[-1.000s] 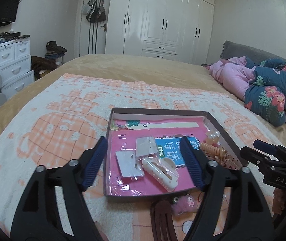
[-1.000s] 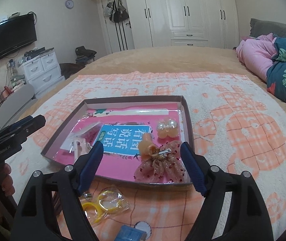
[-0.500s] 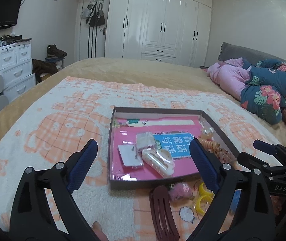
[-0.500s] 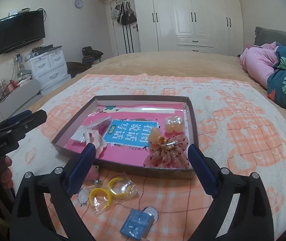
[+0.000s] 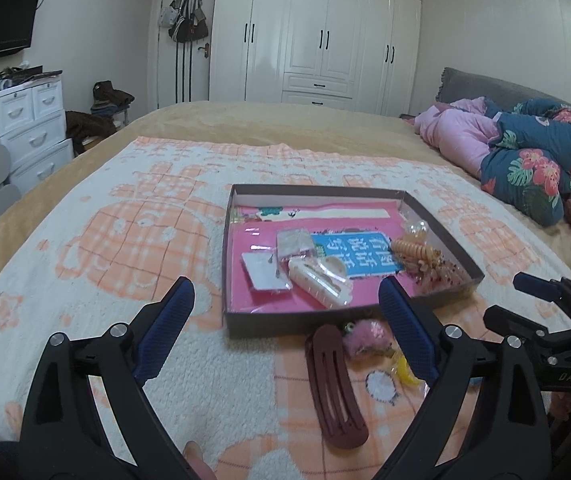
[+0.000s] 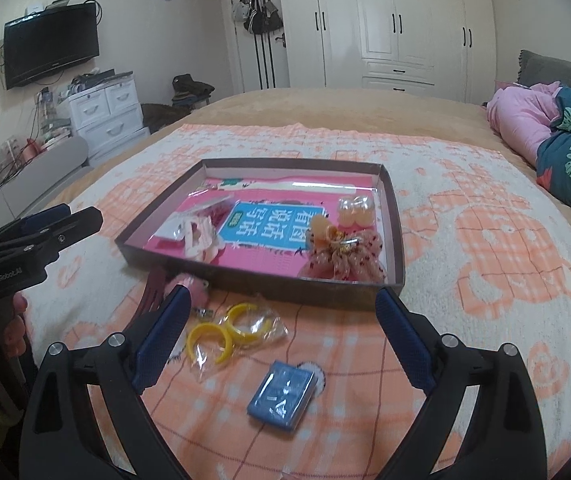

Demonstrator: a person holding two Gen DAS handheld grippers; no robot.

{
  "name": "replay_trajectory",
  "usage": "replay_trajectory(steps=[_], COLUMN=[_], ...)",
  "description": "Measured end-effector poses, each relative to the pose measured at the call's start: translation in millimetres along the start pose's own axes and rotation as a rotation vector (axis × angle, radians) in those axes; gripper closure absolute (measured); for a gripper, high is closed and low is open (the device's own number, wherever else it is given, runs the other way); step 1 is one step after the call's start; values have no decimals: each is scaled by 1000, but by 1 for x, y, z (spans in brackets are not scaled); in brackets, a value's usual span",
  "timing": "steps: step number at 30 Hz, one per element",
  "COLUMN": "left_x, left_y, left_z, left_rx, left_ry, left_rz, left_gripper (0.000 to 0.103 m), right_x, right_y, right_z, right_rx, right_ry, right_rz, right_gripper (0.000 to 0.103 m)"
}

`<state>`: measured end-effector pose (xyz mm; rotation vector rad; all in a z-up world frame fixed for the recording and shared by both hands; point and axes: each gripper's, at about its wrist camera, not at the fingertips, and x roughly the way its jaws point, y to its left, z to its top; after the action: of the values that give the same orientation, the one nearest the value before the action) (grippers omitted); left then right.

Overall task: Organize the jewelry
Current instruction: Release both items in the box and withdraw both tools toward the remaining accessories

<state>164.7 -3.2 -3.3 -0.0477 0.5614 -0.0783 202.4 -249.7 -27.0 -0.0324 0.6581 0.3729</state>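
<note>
A shallow brown tray lies on the bed blanket and holds a white hair claw, small packets, an orange spiral tie and a red dotted scrunchie. In front of it lie a maroon hair clip, a pink fuzzy piece, bagged yellow hoops and a small blue box. My left gripper is open and empty above the tray's near edge. My right gripper is open and empty above the hoops.
The orange-and-white blanket covers the bed. Pink and floral bedding is piled at the right. White drawers and wardrobes stand beyond the bed.
Both grippers have drawn back from the tray, staying open. The loose items in front of the tray have come into view.
</note>
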Motion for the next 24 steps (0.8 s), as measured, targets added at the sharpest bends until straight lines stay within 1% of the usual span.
replay_trajectory(steps=[6, 15, 20, 24], left_x=[-3, 0, 7, 13], left_y=[3, 0, -5, -12], left_z=[-9, -26, -39, -47], left_rx=[3, 25, 47, 71], left_ry=[33, 112, 174, 212], left_rz=[9, 8, -6, -17], left_gripper=[18, 18, 18, 18], right_x=[-2, -1, -2, 3], right_y=[2, 6, 9, 8], right_z=[-6, -19, -22, -21], right_rx=[-15, -31, -44, -48], right_ry=[13, 56, 66, 94], right_rz=[6, 16, 19, 33], right_gripper=[12, 11, 11, 10])
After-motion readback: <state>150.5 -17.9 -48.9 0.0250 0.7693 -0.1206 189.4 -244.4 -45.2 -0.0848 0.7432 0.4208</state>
